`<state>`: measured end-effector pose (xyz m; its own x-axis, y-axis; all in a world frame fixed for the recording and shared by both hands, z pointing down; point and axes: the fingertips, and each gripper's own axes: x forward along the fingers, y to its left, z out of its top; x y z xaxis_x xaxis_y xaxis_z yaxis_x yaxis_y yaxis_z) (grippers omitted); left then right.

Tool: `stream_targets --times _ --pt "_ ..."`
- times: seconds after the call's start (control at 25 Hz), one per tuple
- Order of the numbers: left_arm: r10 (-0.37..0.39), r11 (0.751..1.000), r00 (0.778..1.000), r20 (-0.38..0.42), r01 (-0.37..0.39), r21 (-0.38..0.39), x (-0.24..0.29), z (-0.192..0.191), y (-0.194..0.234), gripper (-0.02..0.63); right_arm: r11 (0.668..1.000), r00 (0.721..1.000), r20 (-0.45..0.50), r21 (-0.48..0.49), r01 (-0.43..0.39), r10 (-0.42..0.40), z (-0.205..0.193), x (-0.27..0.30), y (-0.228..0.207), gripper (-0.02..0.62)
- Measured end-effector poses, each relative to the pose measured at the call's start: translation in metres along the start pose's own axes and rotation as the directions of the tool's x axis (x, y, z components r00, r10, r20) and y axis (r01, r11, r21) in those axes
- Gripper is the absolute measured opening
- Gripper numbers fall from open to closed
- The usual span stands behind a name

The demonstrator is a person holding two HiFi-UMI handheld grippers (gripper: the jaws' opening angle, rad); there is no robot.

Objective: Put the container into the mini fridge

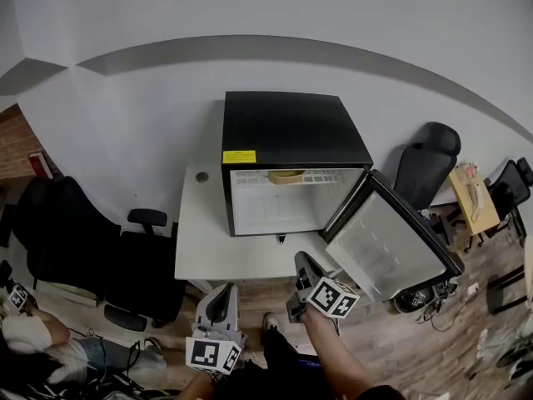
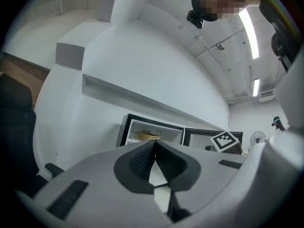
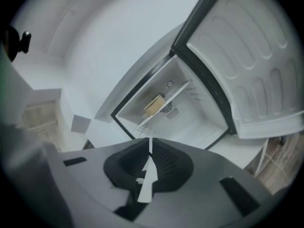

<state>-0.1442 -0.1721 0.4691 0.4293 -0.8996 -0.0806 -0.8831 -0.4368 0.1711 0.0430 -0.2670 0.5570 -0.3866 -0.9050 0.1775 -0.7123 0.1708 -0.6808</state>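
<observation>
Closed and empty, the left hand-held gripper (image 2: 154,145) and right hand-held gripper (image 3: 150,145) could slip off the mini fridge's (image 1: 283,123) open door (image 1: 387,244) at right, leaving it ajar with the container (image 1: 286,176) inside.

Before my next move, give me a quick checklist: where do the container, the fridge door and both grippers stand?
1. The container sits on the upper shelf inside the mini fridge: ok.
2. The fridge door is closed: not ok, it stands wide open.
3. The left gripper is empty, jaws together: ok.
4. The right gripper is empty, jaws together: ok.
5. Both grippers are outside the fridge: ok.
</observation>
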Motion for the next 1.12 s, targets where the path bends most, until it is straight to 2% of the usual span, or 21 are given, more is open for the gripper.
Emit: stream_targets --times 0.12,0.28,0.52,0.64,0.72,1.12 --pt "-0.026 1.0 1.0 -0.003 0.026 0.01 -0.012 0.001 -0.012 0.008 0.978 0.999 -0.003 -0.204 0.041 -0.043 -0.001 -0.028 0.015 0.025" --pt "-0.041 0.999 0.999 -0.002 0.041 0.006 -0.027 0.005 -0.033 0.008 0.892 0.997 0.031 -0.446 0.077 -0.07 0.009 -0.066 0.035 0.023" --pt "-0.036 0.999 0.999 0.027 0.035 0.037 -0.03 0.013 -0.061 0.008 0.776 0.994 0.094 -0.623 0.097 -0.049 0.028 -0.118 0.059 0.025" --pt "-0.031 0.998 0.999 0.028 0.029 0.047 -0.028 0.012 -0.074 0.008 0.745 0.995 0.1 -0.662 0.085 -0.025 0.031 -0.141 0.068 0.025" --pt "-0.026 0.999 0.999 0.023 0.024 0.044 -0.024 0.008 -0.081 0.008 0.74 0.995 0.096 -0.669 0.071 -0.01 0.03 -0.152 0.069 0.025" --pt "0.0 0.999 1.0 0.017 -0.001 0.05 -0.012 -0.001 -0.103 0.008 0.776 0.999 0.046 -0.63 0.022 0.009 0.019 -0.165 0.048 0.023"
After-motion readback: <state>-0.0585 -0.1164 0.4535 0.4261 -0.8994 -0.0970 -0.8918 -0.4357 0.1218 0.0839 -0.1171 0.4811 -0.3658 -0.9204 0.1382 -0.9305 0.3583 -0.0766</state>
